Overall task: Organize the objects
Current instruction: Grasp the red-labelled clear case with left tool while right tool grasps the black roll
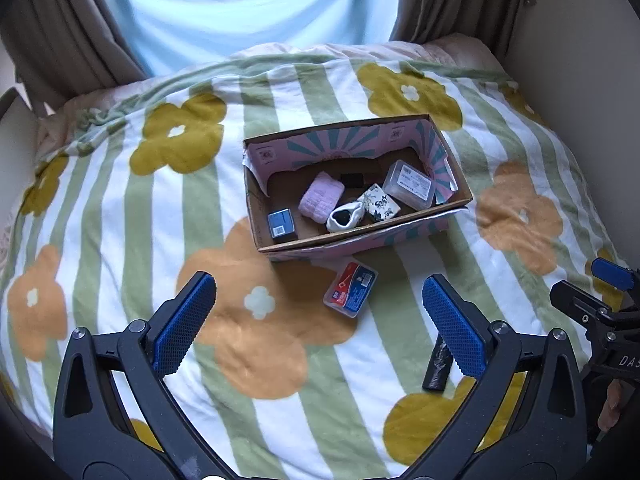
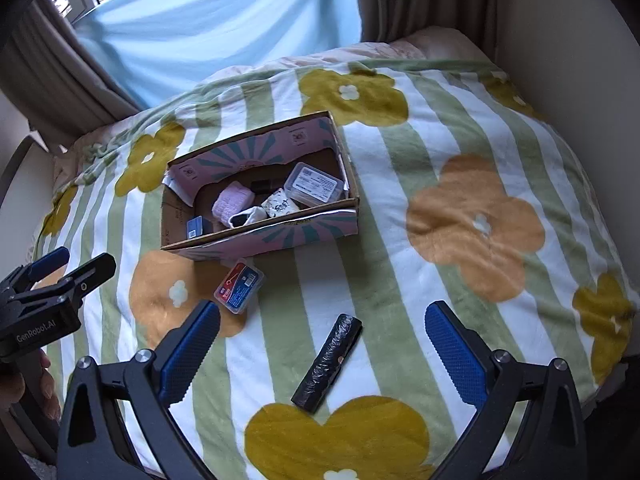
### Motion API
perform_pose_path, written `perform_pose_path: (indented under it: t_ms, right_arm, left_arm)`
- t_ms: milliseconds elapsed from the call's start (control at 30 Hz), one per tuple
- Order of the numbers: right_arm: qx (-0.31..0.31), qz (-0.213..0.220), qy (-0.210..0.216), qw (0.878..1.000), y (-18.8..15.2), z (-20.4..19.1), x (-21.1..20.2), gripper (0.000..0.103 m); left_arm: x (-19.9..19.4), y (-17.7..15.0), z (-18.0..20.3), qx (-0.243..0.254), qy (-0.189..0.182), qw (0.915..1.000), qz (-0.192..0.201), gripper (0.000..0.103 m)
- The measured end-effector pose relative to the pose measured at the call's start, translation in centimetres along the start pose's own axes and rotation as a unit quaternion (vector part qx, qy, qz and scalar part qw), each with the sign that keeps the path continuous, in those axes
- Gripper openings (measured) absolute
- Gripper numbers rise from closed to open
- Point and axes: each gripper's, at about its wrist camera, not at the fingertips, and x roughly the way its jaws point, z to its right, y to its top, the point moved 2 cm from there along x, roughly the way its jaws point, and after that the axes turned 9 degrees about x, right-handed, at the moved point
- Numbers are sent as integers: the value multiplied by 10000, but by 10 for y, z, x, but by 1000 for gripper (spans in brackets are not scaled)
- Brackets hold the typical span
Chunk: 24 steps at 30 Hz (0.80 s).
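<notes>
A cardboard box (image 1: 362,238) (image 2: 264,236) with a pink and teal lining sits on the flowered blanket. Inside lie a pink cloth (image 1: 321,197), a white sock (image 1: 345,216), a clear lidded case (image 1: 409,183), a blue packet (image 1: 280,223) and a patterned packet (image 1: 379,203). A red and blue flat case (image 1: 351,289) (image 2: 239,285) lies just in front of the box. A black roll (image 2: 327,362) (image 1: 438,368) lies nearer me. My left gripper (image 1: 318,322) stands open above the blanket, with the flat case between and beyond its fingers. My right gripper (image 2: 322,346) is open, with the black roll between its fingers.
The striped blanket (image 1: 120,208) with yellow and orange flowers covers a bed. Brown curtains (image 1: 60,20) and a pale blue sheer hang behind it. A beige wall (image 2: 580,60) bounds the right side. The other hand-held gripper (image 1: 608,308) (image 2: 44,304) shows at each view's edge.
</notes>
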Motion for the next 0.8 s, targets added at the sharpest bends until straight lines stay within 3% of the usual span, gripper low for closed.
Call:
perform_pose_path:
  t_ms: [400,800]
  right_arm:
    - [841,-270,-659,9939,-41,11,72,96]
    - [1352,-870,-1098,9809,-84,14,159,71]
  left_arm:
    - [103,-10,15,931,-515,9935,-414,102]
    - [206,-48,44,1705,-1015,9753,-973,89]
